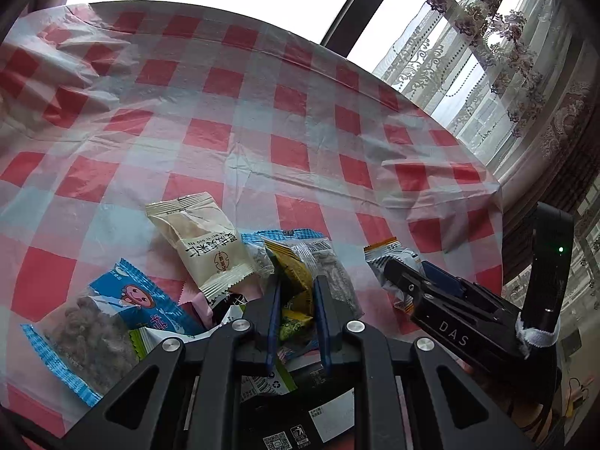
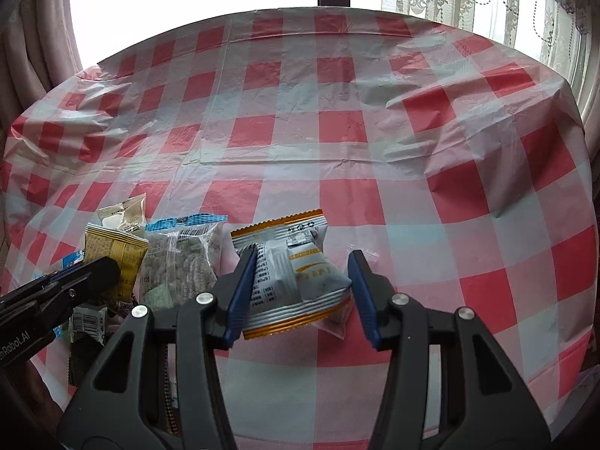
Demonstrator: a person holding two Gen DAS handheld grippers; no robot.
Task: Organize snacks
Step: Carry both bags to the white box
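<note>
The checked tablecloth (image 2: 337, 142) is lying rumpled, the snack pile (image 1: 210, 273) crowding its near edge. The left gripper (image 1: 296, 300) is clenching a yellow packet (image 1: 294, 281) in that pile; neighbours could be dragging along. Beside the pile, the right gripper (image 2: 300, 292) is squeezing a white-and-orange packet (image 2: 296, 273), already buckling and possibly slipping.

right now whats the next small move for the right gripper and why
Probably lift the right gripper a little, carrying the orange-trimmed packet clear. It appears pinched between the blue pads, puckered at the waist, and it sits apart from the snack pile, where the left gripper clamps a yellow packet.
</note>
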